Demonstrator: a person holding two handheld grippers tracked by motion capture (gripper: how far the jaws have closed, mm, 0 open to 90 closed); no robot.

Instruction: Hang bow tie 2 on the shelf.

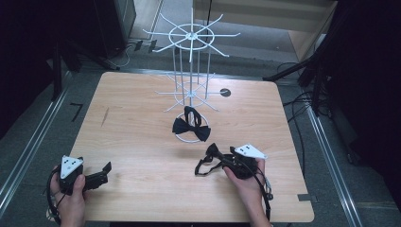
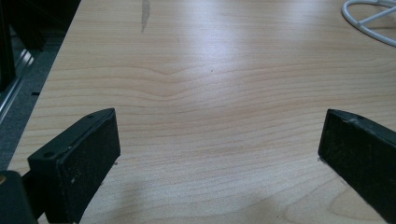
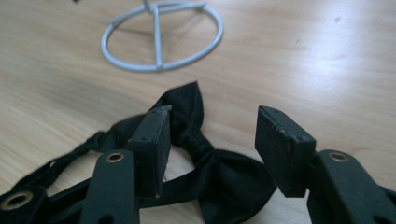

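Right gripper [image 1: 218, 158], held near the table's [image 1: 142, 142] front-right part, straddles a black bow tie [image 3: 205, 154] lying flat on the wood, jaws parted on either side of the knot with the pads [image 3: 156, 144] not pressing on the fabric; the tie's strap [image 1: 202, 168] trails toward the front edge. Left gripper [image 1: 105, 172] rests at the front-left corner, jaws spread wide over bare wood. A second bow tie [image 1: 191, 127] lies on the ring base of the white wire rack [image 1: 191, 52] standing near the back edge, at mid-width.
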